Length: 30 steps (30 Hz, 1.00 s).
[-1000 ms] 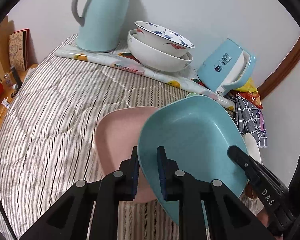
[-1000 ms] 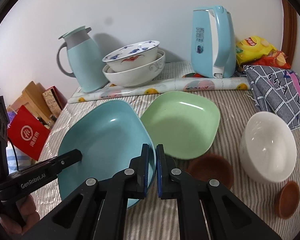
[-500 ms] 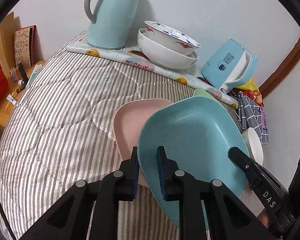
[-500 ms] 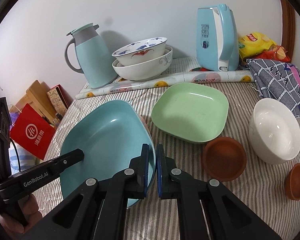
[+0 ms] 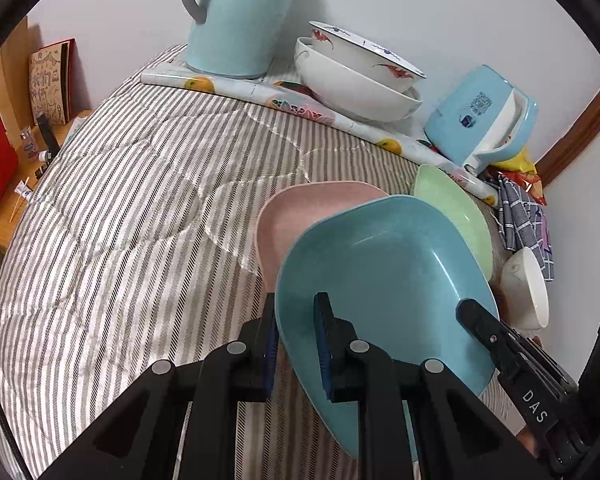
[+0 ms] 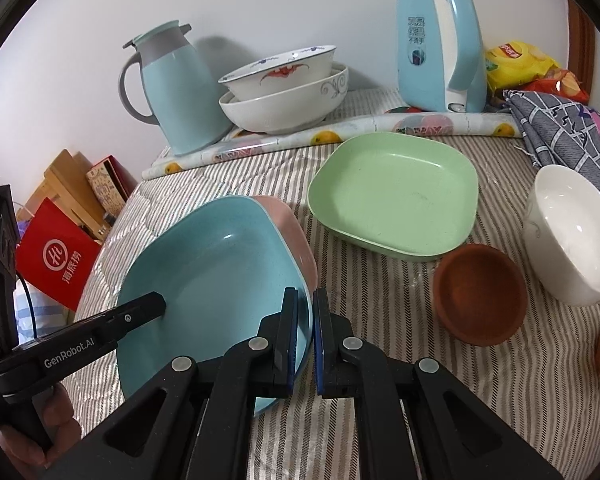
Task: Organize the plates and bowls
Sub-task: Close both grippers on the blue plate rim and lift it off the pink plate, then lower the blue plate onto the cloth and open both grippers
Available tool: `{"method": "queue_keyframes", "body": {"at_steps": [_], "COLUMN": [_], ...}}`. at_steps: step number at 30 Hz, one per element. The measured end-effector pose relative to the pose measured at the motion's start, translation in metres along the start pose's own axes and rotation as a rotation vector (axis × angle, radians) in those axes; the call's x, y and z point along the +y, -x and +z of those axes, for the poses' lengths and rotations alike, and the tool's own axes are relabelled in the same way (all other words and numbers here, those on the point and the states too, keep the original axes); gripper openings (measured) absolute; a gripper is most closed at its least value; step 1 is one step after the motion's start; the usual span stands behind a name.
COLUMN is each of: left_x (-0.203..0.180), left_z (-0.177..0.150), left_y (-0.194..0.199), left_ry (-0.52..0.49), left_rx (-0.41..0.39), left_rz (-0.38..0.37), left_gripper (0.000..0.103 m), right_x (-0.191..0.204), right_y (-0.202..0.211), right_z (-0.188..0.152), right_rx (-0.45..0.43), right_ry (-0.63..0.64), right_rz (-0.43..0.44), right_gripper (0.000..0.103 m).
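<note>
Both tools, the left tool (image 5: pixel 296 340) and right tool (image 6: pixel 305 336), grip opposite rims of a blue plate (image 6: pixel 212 280) tilted over a pink plate (image 5: pixel 300 212) on the striped bed (image 5: pixel 140 200); next, lowering it squarely to nest.

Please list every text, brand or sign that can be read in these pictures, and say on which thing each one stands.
"GenRobot.AI": on the left gripper, seen in the right wrist view.
"DAS": on the right gripper, seen in the left wrist view.
Chinese characters under a round logo: on the red bag.
Kettle label, chip bag brand and booklet cover: too small or blurred to read.
</note>
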<state>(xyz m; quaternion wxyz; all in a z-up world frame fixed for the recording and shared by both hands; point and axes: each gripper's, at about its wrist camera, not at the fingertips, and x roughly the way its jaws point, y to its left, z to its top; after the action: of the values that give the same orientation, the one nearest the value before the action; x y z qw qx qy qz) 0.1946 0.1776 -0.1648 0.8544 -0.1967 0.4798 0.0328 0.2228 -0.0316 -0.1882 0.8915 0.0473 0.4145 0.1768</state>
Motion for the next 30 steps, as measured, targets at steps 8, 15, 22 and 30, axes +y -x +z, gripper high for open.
{"method": "queue_keyframes", "body": {"at_steps": [8, 15, 22, 30], "left_x": [0.006, 0.008, 0.008, 0.007], "left_z": [0.013, 0.023, 0.029, 0.032], "left_y": [-0.010, -0.021, -0.027, -0.031], "left_ry": [0.000, -0.008, -0.017, -0.027], "left_rx": [0.000, -0.004, -0.017, -0.020], "left_rz": [0.013, 0.017, 0.019, 0.012], "left_gripper": [0.017, 0.016, 0.016, 0.021], "right_x": [0.008, 0.013, 0.014, 0.019], "right_y": [-0.018, -0.029, -0.040, -0.045], "right_z": [0.007, 0.015, 0.015, 0.009], "right_rx": [0.006, 0.005, 0.014, 0.018], "right_ry": [0.021, 0.051, 0.071, 0.111], "right_rz": [-0.017, -0.048, -0.057, -0.061], "right_gripper": [0.007, 0.008, 0.011, 0.018]}}
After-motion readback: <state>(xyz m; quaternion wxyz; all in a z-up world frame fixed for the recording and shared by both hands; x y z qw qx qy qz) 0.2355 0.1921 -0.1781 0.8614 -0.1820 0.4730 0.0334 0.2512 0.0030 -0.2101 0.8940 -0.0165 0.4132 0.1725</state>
